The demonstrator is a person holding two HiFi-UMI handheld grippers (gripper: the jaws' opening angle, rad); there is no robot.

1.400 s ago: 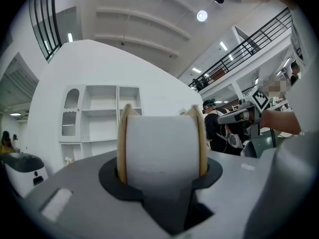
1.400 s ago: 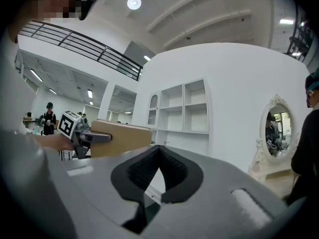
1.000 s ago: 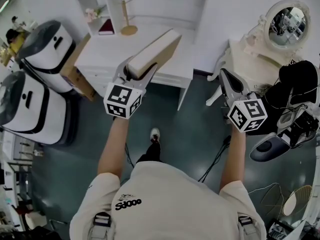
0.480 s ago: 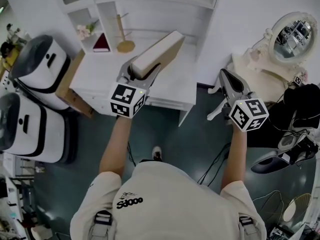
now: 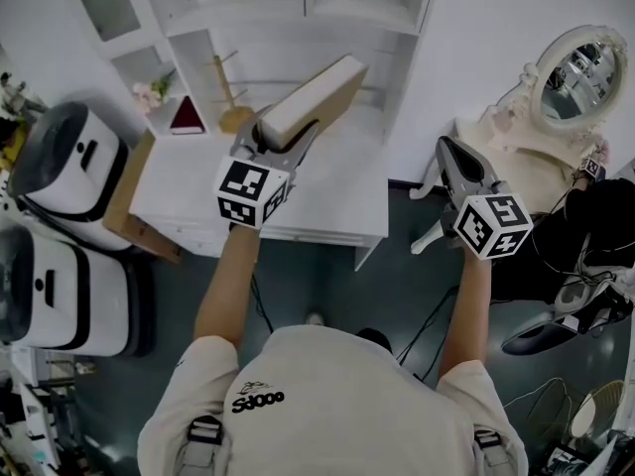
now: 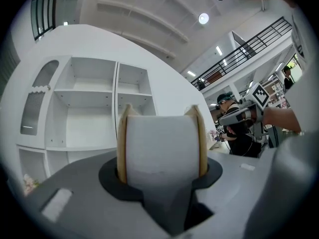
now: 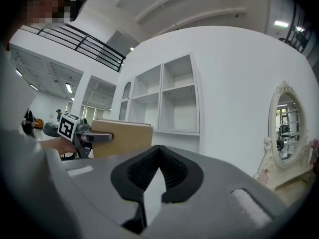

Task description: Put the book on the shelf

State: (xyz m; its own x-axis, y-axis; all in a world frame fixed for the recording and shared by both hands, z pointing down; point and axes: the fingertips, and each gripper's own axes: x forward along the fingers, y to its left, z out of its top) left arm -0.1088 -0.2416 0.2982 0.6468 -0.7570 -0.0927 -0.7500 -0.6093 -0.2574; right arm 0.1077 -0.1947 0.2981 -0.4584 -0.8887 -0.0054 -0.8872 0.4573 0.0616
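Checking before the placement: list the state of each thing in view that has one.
book: off the desk, clamped at one end, tilted up toward the shelf.
left gripper: shut on the book.
right gripper: shut, nothing between the jaws.
white shelf: upper compartments empty, book not yet in.
dark red book: sitting in a low left cubby.

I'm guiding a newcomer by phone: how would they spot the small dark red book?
Find the white shelf unit on the white desk. In its lowest left cubby, beside pink flowers, sits the dark red book: nothing else there is that colour.
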